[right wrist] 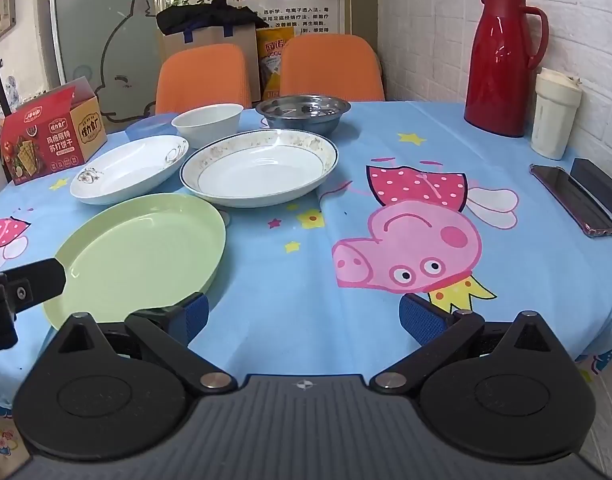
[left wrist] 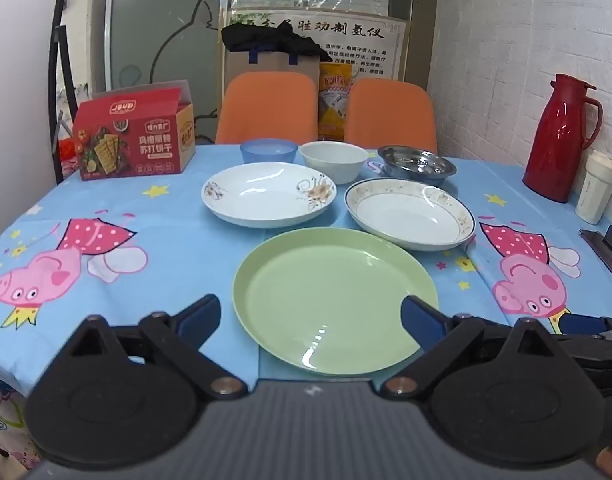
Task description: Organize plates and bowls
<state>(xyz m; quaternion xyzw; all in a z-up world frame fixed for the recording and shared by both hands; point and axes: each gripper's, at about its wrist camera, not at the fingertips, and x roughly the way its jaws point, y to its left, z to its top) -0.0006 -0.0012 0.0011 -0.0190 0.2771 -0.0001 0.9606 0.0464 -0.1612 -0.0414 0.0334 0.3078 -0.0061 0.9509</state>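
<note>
Table surface and room, seen along both of my tongs. The table [left wrist: 178, 248] wears a light-blue cloth printed with pink cartoon pigs and yellow stars. My left gripper [left wrist: 310, 320] hangs over the near edge, its blue-padded fingers spread wide and holding nothing, straddling the near rim of the green plate [left wrist: 330, 296]. My right gripper [right wrist: 302, 320] hovers over bare cloth to the right of that plate, fingers likewise apart and empty.

Beyond the green plate lie two white plates: the flower-print plate [left wrist: 266, 196] on the left, and the gold-rimmed plate [left wrist: 410, 212] on the right, close together. Behind them, in a row along the far side, stand a blue bowl [left wrist: 268, 150], a white bowl [left wrist: 333, 159] and a steel bowl [left wrist: 416, 163].

A red cracker box [left wrist: 134, 140] sits at the far left of the table. At the right, against a white brick wall [right wrist: 434, 32], stand a red thermos jug [right wrist: 502, 60] and a cream tumbler [right wrist: 554, 114], with a phone [right wrist: 574, 200] lying flat nearer me. Two orange chairs [left wrist: 266, 108] face the far edge; behind them are a brown paper bag [left wrist: 270, 60] topped with dark cloth, and a printed poster [left wrist: 346, 32].
</note>
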